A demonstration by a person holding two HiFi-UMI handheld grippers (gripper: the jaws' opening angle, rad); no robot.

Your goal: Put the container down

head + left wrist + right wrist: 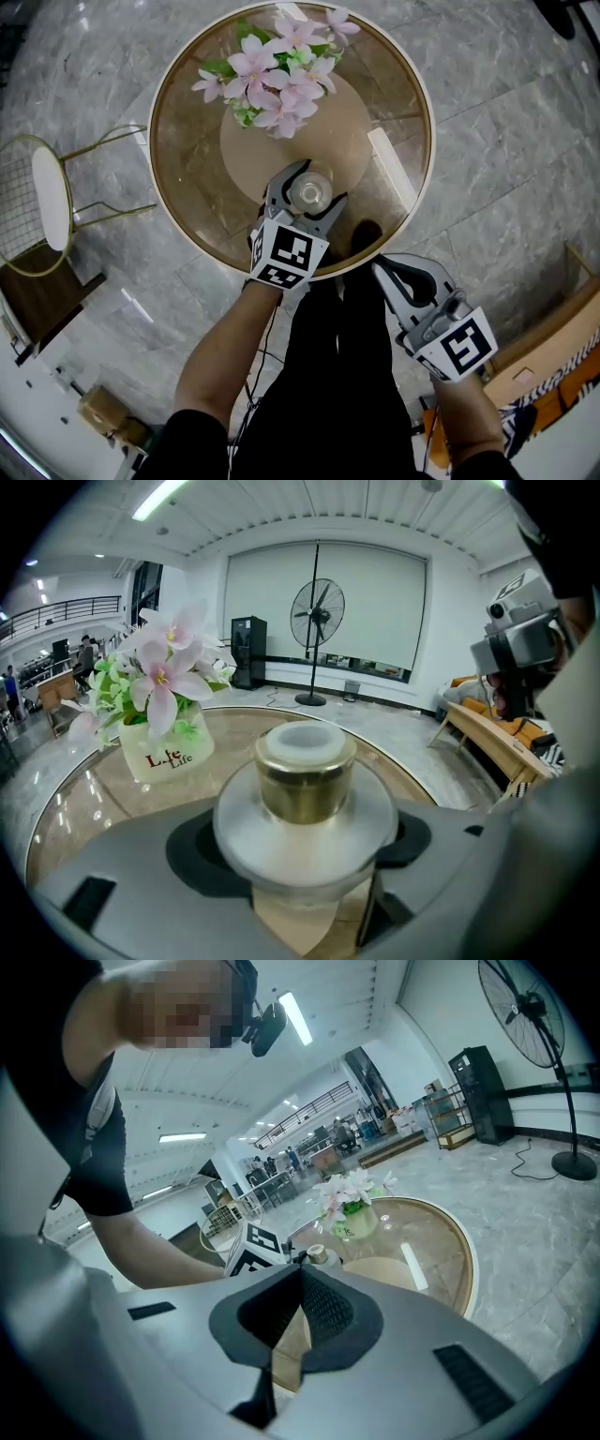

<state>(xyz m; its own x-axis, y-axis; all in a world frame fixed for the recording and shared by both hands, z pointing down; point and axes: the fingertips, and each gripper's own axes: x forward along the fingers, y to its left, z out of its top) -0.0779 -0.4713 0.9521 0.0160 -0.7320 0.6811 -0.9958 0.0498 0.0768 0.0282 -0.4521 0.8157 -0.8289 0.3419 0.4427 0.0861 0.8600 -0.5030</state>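
The container is a clear glass bottle with a gold neck and a white cap. My left gripper is shut on its wide body, holding it upright over the near part of the round glass table. Whether its base touches the glass is hidden. In the left gripper view the bottle fills the gap between the dark pads. My right gripper is shut with nothing in it, its pads pressed together, just off the table's near rim above the person's legs.
A pot of pink flowers stands at the table's far side, and a white strip lies at its right. A gold wire chair stands at the left, a wooden bench at the right. A floor fan stands beyond.
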